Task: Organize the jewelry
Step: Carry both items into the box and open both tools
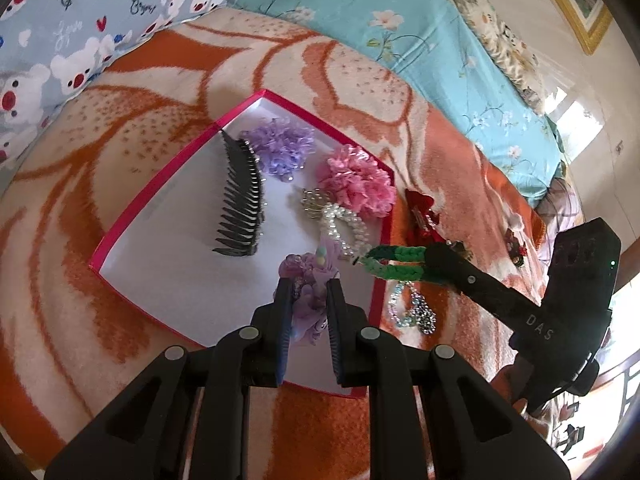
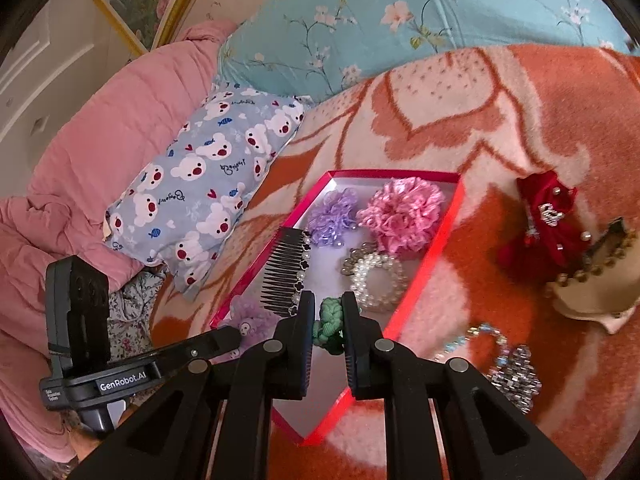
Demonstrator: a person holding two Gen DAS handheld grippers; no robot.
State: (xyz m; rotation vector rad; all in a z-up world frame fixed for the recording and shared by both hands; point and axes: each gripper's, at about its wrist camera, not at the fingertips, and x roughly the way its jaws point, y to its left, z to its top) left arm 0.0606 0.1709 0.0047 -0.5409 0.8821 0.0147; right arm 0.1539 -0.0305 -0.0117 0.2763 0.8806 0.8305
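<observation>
A pink-rimmed box point(image 1: 160, 200) point(image 2: 436, 256) lies on the bed. In it are a black comb point(image 1: 242, 200) point(image 2: 286, 268), a purple scrunchie point(image 1: 280, 146) point(image 2: 334, 214), a pink scrunchie point(image 1: 356, 184) point(image 2: 402, 214) and a pearl bracelet point(image 1: 340, 224) point(image 2: 378, 280). My left gripper point(image 1: 310, 284) is shut on a lilac hair tie point(image 1: 312, 308) point(image 2: 250, 320) over the box's near part. My right gripper point(image 2: 326, 300) point(image 1: 368, 260) is shut on a green braided hair tie point(image 2: 330, 320) point(image 1: 396, 264) above the box's right edge.
On the orange blanket point(image 1: 440, 152) right of the box lie a red bow clip point(image 1: 422, 212) point(image 2: 548, 220), a crystal necklace point(image 1: 416, 308) point(image 2: 508, 364) and a beige beaded piece point(image 2: 596, 280). A bear-print pillow point(image 2: 200, 192) and a teal quilt point(image 1: 400, 12) lie behind.
</observation>
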